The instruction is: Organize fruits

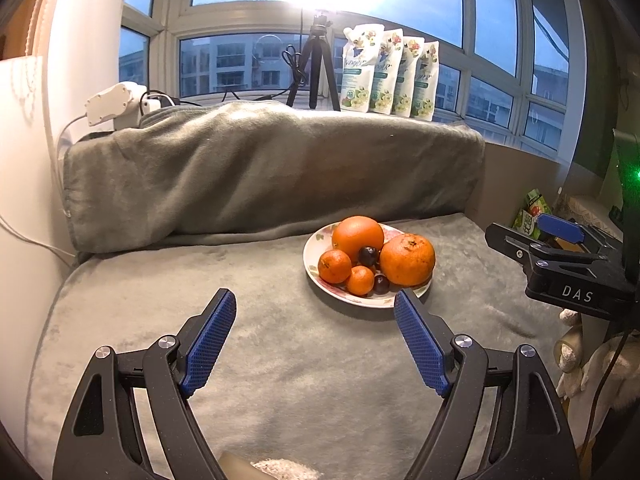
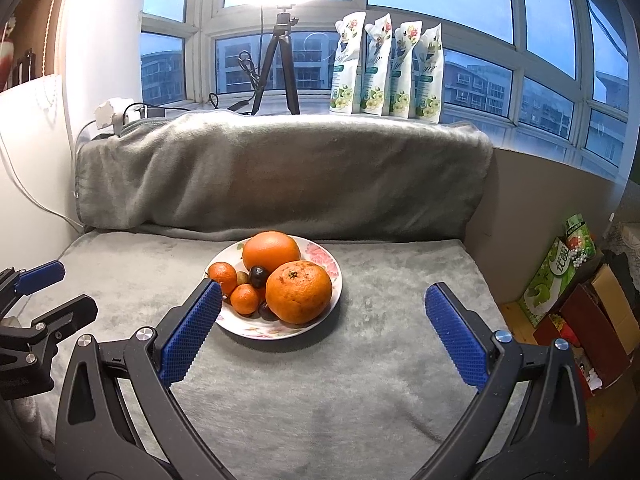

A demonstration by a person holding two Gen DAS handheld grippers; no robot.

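Fruit sits heaped on the floral plate on the grey blanket: a smooth orange at 12 o'clock, a rough-skinned orange at 4 o'clock, two small tangerines at 9 o'clock, and dark grapes tucked between them. Nothing lies loose on the cloth in either view, so the gathering looks finished, or close to it. Both the left gripper and the right gripper hover short of the plate with fingers spread wide and holding nothing, the plate at roughly 1 o'clock from the left and 11 o'clock from the right.
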